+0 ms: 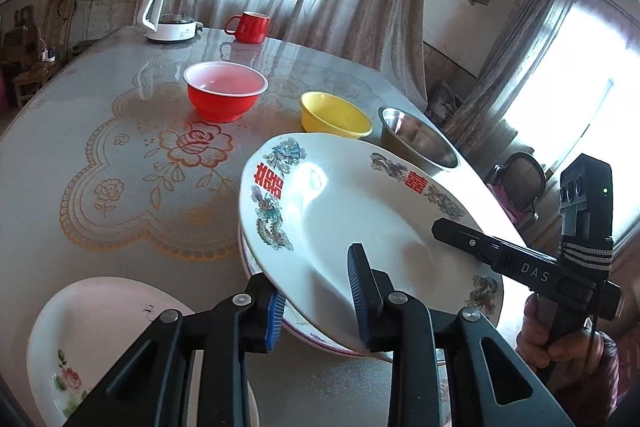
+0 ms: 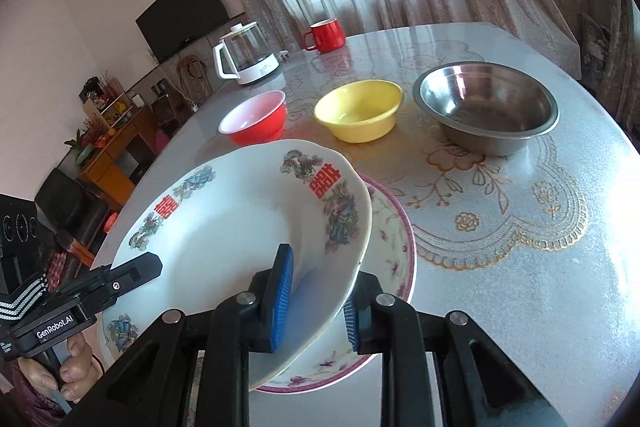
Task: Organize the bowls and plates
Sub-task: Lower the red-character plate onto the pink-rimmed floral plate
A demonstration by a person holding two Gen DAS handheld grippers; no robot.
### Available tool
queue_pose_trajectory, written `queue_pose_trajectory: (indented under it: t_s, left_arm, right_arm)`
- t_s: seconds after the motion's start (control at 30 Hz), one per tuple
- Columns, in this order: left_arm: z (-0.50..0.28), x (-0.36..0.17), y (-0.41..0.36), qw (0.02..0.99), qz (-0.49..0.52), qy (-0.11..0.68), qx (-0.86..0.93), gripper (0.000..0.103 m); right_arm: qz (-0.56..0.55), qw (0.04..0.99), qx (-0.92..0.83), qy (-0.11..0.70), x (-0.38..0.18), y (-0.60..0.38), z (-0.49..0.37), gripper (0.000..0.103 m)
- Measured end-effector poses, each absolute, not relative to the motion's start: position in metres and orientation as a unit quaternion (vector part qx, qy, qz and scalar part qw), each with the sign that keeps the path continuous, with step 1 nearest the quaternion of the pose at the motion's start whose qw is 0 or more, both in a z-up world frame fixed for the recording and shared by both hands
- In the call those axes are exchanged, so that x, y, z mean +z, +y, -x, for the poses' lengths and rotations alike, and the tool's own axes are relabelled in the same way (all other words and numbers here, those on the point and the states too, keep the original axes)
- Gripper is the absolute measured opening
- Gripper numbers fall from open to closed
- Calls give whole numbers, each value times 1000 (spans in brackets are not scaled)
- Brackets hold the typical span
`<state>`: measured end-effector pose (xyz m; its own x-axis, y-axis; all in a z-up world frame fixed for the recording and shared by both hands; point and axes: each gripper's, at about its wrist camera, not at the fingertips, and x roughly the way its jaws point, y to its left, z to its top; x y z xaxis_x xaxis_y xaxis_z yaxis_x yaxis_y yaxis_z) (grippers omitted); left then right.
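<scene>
Clamping with right gripper [image 2: 316, 311]: blue pads pinching the right-hand rim of the dragon plate [image 2: 240, 227], one inside the well, one beneath. Straddling the left-hand rim with left gripper [image 1: 316, 271], pads lying either side of it; pressing or merely flanking, impossible to tell. Hanging tilted just above the pink-rimmed plate [image 2: 394, 247]; contact between the two not discernible. Risking a slip: glazed rim sliding out of a light left-side hold, dropping onto the pink-rimmed plate and chipping either. Risking also an off-centre landing, overhanging it and rocking on the table [image 2: 520, 287]. Showing a glossy white well, red double-happiness characters and dragon-and-phoenix motifs round the border. Standing well beyond the pink-rimmed plate: red bowl [image 2: 256, 123], yellow bowl [image 2: 360, 115], steel bowl [image 2: 486, 107].
</scene>
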<state>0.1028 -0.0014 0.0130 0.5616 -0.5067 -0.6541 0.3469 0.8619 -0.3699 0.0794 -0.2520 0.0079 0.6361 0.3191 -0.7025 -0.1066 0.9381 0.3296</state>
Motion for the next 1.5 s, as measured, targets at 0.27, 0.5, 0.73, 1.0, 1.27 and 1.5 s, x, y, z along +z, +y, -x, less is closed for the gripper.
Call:
queue_pose_trajectory:
  t_s: [0.27, 0.5, 0.73, 1.0, 1.27, 1.5]
  left_arm:
    - [-109, -2, -16, 866, 91, 425, -249, 32]
    - [-113, -12, -15, 858, 90, 443, -243, 33]
    - [-111, -14, -6, 857, 98, 445, -239, 32]
    - [-109, -9, -9, 864, 82, 438, -233, 30]
    - [-117, -13, -1, 863, 94, 445, -219, 30]
    - [-122, -10, 0, 867, 87, 441, -216, 34]
  right_arm:
    - [-123, 893, 88, 424, -5, -269, -77, 22]
    - [-107, 891, 76, 435, -18, -267, -76, 24]
    - [-74, 895, 62, 436, -15, -258, -74, 26]
    - [-58, 902, 46, 426, -9, -261, -64, 27]
    - [-45, 913, 38, 403, 3, -256, -63, 26]
    - [-112, 901, 2, 418, -9, -283, -70, 26]
